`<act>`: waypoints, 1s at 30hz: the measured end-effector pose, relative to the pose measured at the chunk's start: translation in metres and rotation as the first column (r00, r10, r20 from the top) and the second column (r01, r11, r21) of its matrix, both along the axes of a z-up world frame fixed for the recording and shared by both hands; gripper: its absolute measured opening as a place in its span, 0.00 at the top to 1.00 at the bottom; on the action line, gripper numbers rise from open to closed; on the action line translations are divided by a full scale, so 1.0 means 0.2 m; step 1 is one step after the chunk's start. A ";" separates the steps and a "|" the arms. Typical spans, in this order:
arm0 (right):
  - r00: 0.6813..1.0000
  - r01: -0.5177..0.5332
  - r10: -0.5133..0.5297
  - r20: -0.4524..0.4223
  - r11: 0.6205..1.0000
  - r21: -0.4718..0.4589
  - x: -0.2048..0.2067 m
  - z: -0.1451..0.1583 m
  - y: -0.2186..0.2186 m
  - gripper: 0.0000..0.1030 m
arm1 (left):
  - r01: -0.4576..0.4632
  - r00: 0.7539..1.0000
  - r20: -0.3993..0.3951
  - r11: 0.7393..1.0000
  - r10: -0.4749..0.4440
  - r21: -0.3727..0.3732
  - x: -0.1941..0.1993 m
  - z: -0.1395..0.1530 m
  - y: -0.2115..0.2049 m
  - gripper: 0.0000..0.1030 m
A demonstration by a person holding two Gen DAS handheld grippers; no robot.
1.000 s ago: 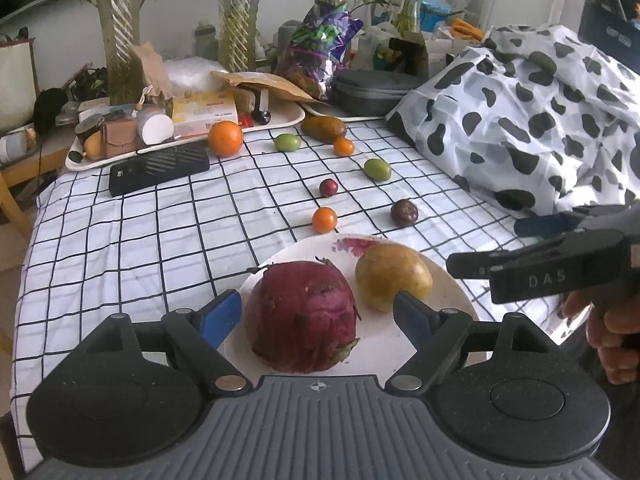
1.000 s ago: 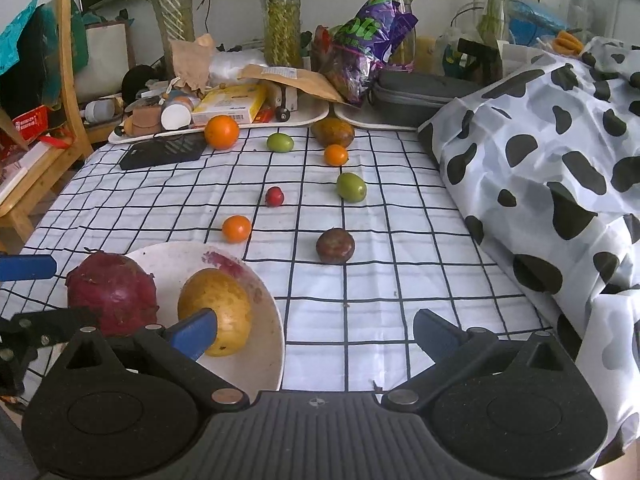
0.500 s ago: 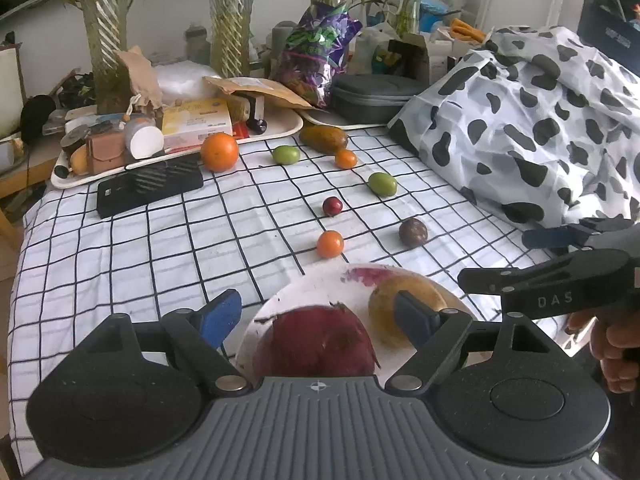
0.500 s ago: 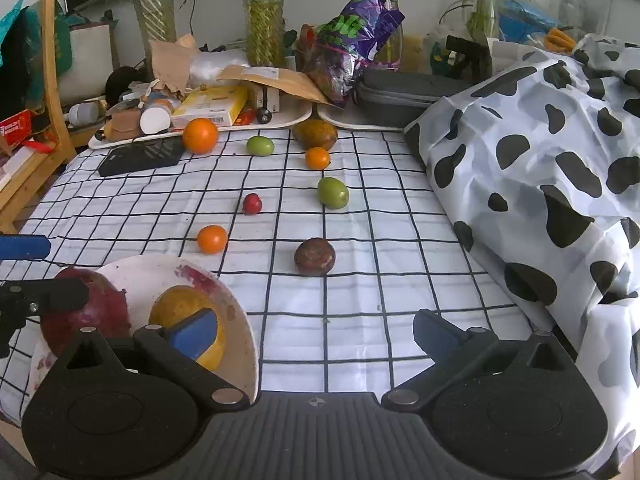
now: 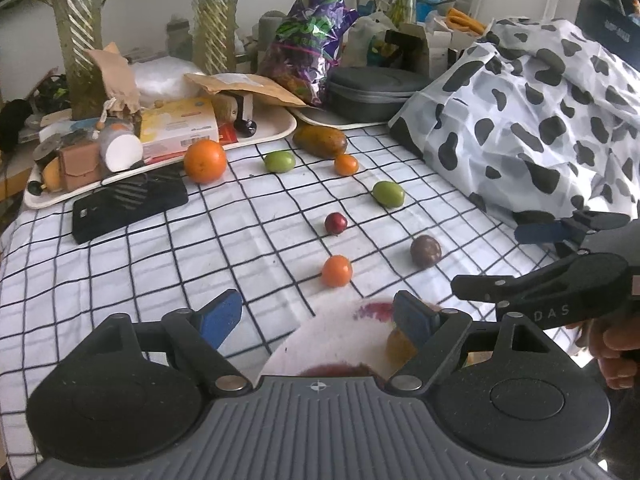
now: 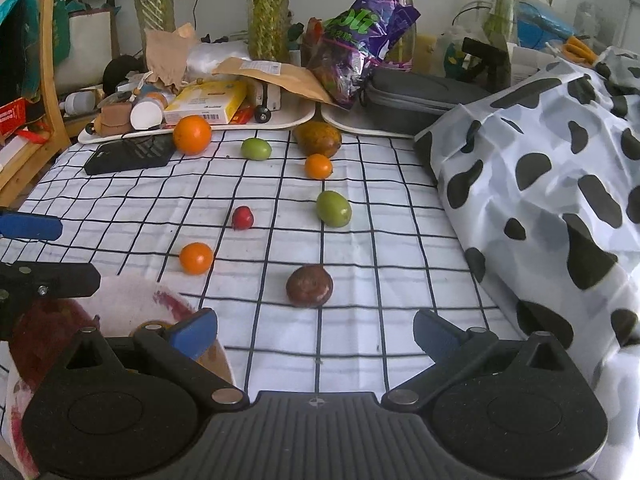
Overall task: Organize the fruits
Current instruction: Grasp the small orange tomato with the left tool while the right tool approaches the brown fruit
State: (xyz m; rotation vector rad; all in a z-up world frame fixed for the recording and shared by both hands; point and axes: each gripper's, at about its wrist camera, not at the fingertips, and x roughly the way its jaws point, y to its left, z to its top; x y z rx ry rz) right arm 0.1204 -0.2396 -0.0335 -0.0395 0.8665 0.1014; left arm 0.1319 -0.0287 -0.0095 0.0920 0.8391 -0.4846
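My left gripper is open and empty above the far rim of a white plate. On the plate lie a red dragon fruit and a yellow fruit, both mostly hidden under the gripper. My right gripper is open and empty just short of a dark passion fruit. Loose on the checked cloth are a small orange, a red fruit, a green fruit, another small orange, a mango, a second green fruit and a large orange.
A black flat case lies at the left. A cluttered white tray and vases stand along the back. A cow-patterned cloth is heaped on the right. A wooden chair stands off the table's left edge.
Both grippers have moved forward over the table. The plate with its two fruits has slid down under the left gripper, and the loose fruits now look nearer in both views.
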 end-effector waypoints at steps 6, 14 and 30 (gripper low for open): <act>1.000 -0.013 0.013 -0.025 1.000 -0.009 0.09 -0.02 -0.01 0.00 | 0.036 0.997 -0.060 0.999 -0.038 -0.020 0.13 -0.03 -0.02 0.20; 0.998 -0.019 0.017 -0.059 0.999 -0.026 0.20 -0.05 -0.04 0.00 | 0.134 0.980 -0.149 0.991 -0.134 -0.012 0.29 -0.10 -0.09 0.35; 0.997 -0.010 0.007 -0.083 0.999 -0.036 0.34 -0.08 -0.11 0.00 | 0.260 0.929 -0.274 0.966 -0.251 -0.001 0.50 -0.23 -0.20 0.65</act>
